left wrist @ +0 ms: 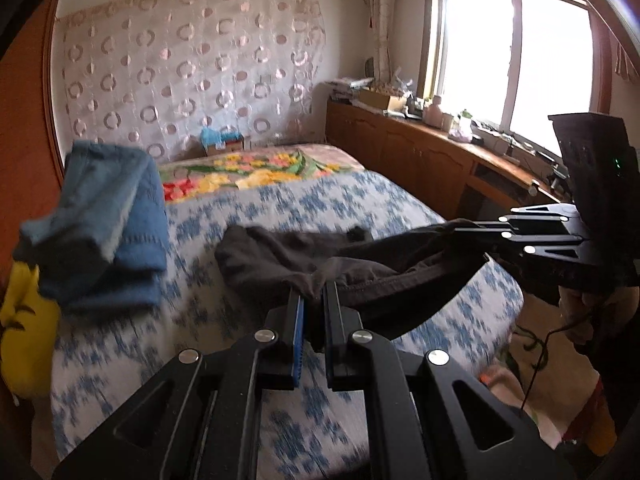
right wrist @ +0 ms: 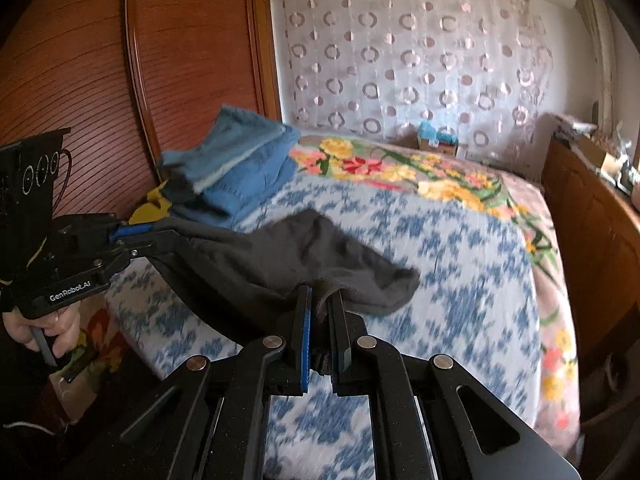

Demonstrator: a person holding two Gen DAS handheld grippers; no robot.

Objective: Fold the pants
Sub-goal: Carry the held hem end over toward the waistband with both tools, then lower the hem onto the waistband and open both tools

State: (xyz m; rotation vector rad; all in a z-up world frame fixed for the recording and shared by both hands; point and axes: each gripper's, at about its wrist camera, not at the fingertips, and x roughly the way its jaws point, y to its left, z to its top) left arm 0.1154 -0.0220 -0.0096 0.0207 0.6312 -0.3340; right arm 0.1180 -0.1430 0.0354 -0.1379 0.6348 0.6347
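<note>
Dark grey pants (left wrist: 360, 268) hang stretched between my two grippers above the bed, the far end drooping onto the blue-and-white bedspread (left wrist: 280, 208). My left gripper (left wrist: 314, 292) is shut on one edge of the pants. In the left wrist view my right gripper (left wrist: 468, 234) holds the other edge at the right. In the right wrist view my right gripper (right wrist: 320, 300) is shut on the pants (right wrist: 288, 256), and my left gripper (right wrist: 160, 234) clamps them at the left.
A stack of folded blue clothes (left wrist: 108, 220) lies on the bed's left side by a yellow item (left wrist: 24, 320). A wooden wardrobe (right wrist: 140, 60) stands left, a wooden cabinet (left wrist: 420, 160) with clutter right under the window.
</note>
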